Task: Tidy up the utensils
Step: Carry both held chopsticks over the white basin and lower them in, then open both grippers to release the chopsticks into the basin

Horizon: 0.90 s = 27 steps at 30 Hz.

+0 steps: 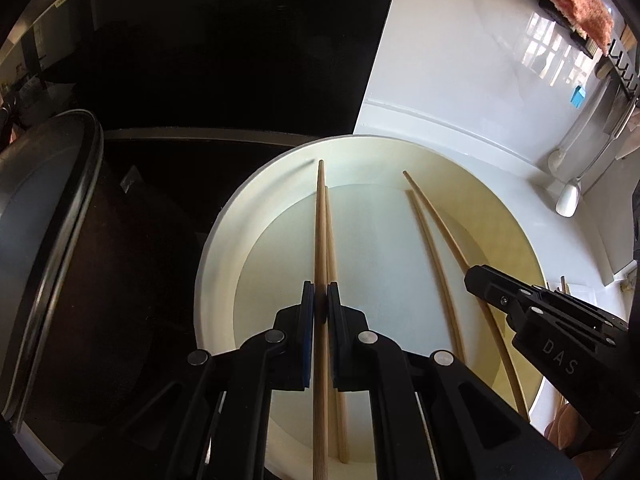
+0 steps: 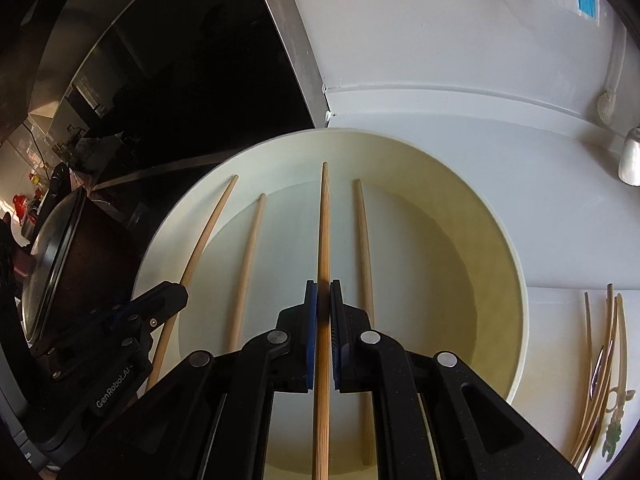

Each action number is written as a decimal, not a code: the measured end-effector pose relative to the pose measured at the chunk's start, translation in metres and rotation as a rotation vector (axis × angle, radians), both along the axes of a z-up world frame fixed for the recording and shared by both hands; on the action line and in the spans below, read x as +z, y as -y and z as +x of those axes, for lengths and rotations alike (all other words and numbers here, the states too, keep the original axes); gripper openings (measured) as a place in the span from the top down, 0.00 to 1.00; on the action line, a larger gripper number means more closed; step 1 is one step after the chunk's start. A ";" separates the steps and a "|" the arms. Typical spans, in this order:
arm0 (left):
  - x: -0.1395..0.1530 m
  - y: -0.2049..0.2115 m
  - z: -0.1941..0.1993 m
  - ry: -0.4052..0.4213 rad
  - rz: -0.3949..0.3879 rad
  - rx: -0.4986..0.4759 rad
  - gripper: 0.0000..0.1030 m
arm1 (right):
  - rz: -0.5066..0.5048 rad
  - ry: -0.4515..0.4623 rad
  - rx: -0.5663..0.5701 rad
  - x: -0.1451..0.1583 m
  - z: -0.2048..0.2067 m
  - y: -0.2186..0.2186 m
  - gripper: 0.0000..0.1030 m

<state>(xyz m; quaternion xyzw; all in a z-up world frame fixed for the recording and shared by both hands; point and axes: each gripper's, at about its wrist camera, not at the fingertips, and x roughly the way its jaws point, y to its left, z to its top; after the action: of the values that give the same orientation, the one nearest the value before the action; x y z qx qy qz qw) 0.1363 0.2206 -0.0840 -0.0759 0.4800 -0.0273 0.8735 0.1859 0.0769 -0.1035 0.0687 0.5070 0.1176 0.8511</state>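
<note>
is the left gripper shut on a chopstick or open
Shut on one: the left gripper has its blue pads pressed on a wooden chopstick that runs between them over the white bowl.

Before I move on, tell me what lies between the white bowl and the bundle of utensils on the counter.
Nothing. In the right wrist view, the stretch of white counter between the bowl and the utensil bundle is bare.
</note>
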 end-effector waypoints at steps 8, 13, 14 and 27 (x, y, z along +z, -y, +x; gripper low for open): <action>-0.016 -0.002 0.010 -0.058 -0.023 -0.008 0.93 | -0.004 -0.081 0.013 -0.019 0.013 -0.004 0.94; -0.025 0.000 0.017 -0.091 -0.030 -0.011 0.93 | -0.007 -0.119 0.019 -0.028 0.017 -0.003 0.94; -0.027 0.000 0.018 -0.098 -0.029 -0.012 0.93 | -0.008 -0.122 0.019 -0.028 0.016 -0.003 0.94; -0.041 0.002 0.022 -0.160 -0.014 -0.011 0.83 | -0.039 -0.160 0.035 -0.035 0.018 -0.006 0.94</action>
<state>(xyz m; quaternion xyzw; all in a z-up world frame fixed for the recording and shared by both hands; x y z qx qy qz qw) 0.1578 0.2185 -0.1253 -0.0813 0.5486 -0.0292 0.8316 0.2041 0.0825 -0.1386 0.0522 0.5766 0.1169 0.8069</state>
